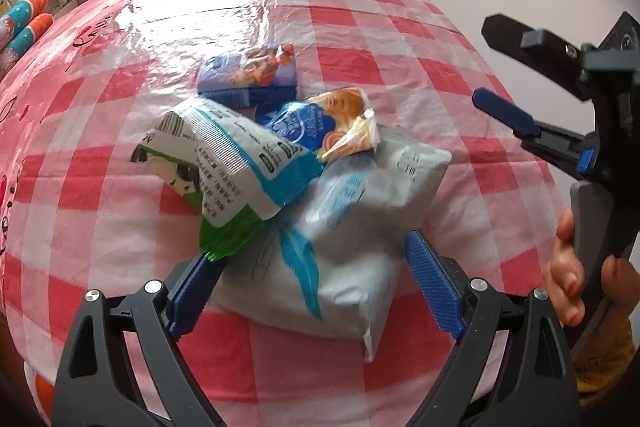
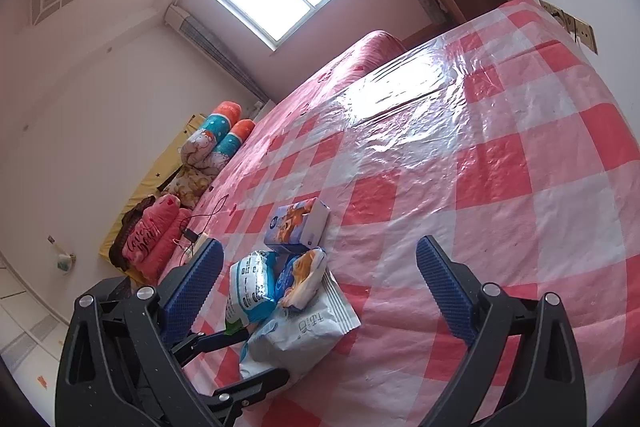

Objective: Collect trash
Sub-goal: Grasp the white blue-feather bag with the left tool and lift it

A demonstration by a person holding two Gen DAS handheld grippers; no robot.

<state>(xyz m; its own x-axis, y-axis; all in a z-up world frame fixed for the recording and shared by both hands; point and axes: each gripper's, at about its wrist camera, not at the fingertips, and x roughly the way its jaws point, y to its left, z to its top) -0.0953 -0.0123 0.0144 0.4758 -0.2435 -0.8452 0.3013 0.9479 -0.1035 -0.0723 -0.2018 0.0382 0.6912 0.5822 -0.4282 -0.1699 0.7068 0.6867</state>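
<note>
At the far left of the left wrist view, rolled bedding (image 1: 28, 23) lies beyond the checked plastic sheet (image 1: 400, 43) that covers what looks like a bed rather than a tabletop, probably laid there to keep crumbs off the cover beneath. Moving inward, the trash sits heaped in one pile near the middle: a green-and-white wrapper (image 1: 224, 167) leans across a large grey-white bag (image 1: 340, 247), a small blue-and-orange snack packet (image 1: 332, 123) rests on top of the bag, and a purple box (image 1: 248, 75) stands just behind them. The pile being gathered like this suggests the pieces are meant to be lifted together or one after another. The left gripper (image 1: 312, 267) is spread wide, its blue fingers (image 1: 432, 287) straddling the near end of the grey-white bag, with the green tail of the wrapper touching the left finger; nothing is pinched yet. Farther right, the right gripper (image 1: 496, 75) hangs above the sheet, well apart from the pile, its jaws also spread and empty, held by a hand (image 1: 572, 275) at the edge.
</note>
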